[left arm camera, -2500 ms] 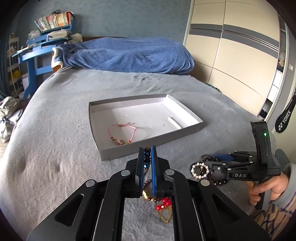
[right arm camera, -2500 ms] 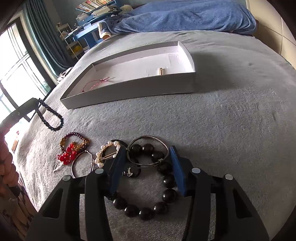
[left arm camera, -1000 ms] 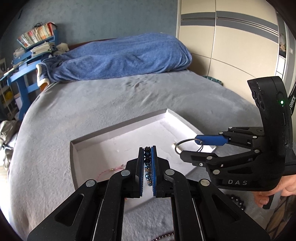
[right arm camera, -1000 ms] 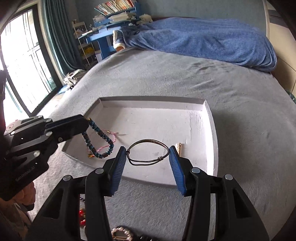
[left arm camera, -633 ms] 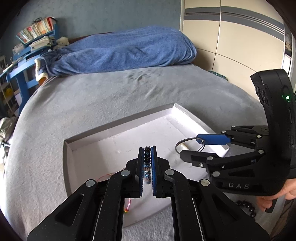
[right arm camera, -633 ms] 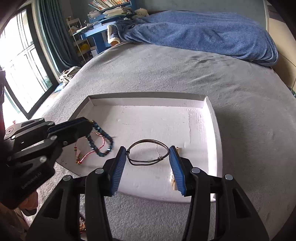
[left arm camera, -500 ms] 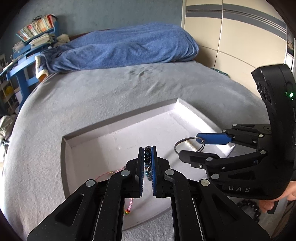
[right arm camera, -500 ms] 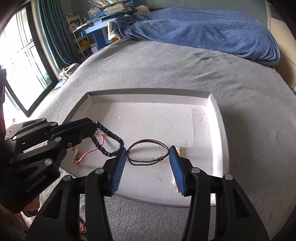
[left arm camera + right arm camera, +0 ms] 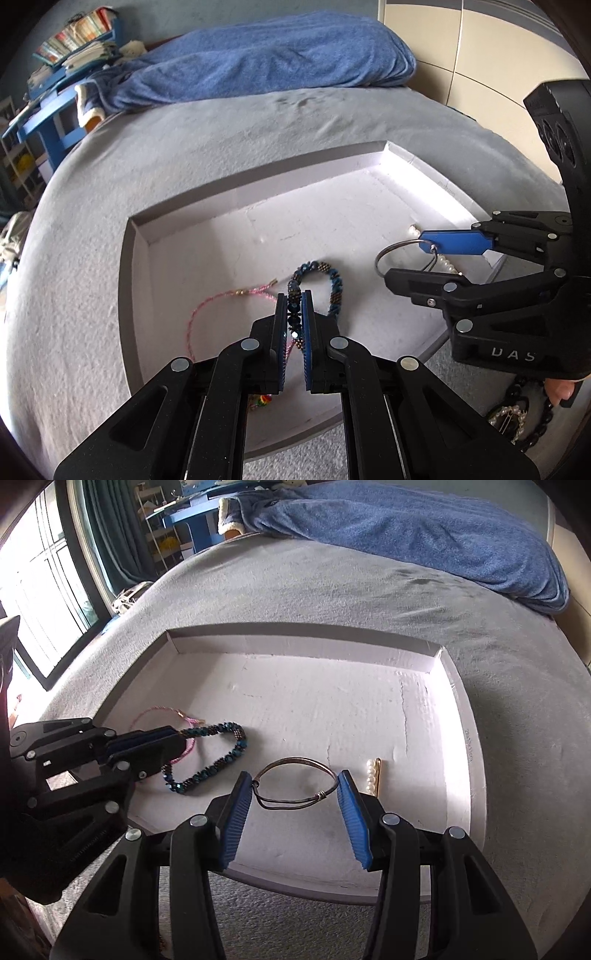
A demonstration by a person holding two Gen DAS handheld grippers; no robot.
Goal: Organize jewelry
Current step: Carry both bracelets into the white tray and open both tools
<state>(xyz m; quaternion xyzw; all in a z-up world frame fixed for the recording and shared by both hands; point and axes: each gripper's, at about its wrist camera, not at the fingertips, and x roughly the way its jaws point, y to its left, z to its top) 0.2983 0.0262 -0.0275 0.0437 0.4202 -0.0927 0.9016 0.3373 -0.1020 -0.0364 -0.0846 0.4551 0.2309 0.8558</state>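
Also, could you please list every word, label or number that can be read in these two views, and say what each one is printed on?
"DAS": white letters on the black body of the right gripper, seen from the left wrist camera.
Small print on the right wall of the tray: too small to read.
Raised lettering on the body of the left gripper, in the right wrist view: too dark and blurred to read.
Book spines on the blue shelf: unreadable.

L gripper (image 9: 294, 325): blk body, blue ribbed pads | R gripper (image 9: 295, 794): same, silver screws
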